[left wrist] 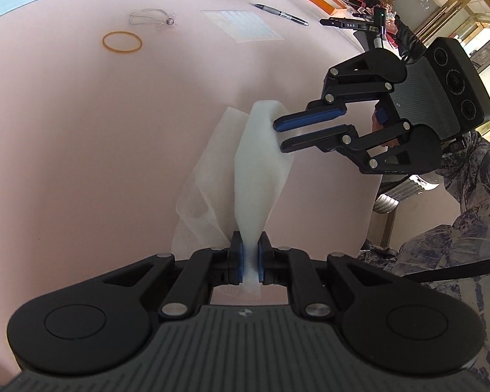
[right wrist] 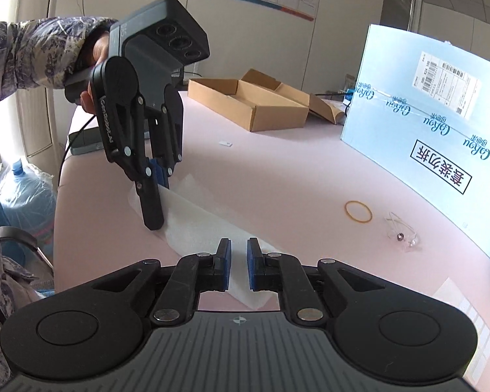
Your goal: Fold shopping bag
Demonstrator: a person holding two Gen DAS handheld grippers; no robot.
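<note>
On the left of the pink bench (left wrist: 65,124) lie a yellow rubber band (left wrist: 122,41) and, just beyond it, a small clear wire-like trinket (left wrist: 153,19), both well apart from the white shopping bag (left wrist: 261,170). The bag sits near the middle of the bench, partly lifted: a twisted strip of it rises off a flatter layer that rests on the surface. The left tongs (left wrist: 250,263) are closed on the near end of that strip, blue pads pressing the fabric from both sides. Farther back lie a pale sheet of paper (left wrist: 241,25) and a black pen (left wrist: 281,14). To the right, the right tongs (left wrist: 279,137) meet the far end of the bag with their jaws nearly together, and the white fabric runs between the fingers; in the right wrist view the bag (right wrist: 212,225) passes through the narrow gap of those tongs (right wrist: 237,263). A patterned sleeve (left wrist: 467,228) shows at the right edge.
</note>
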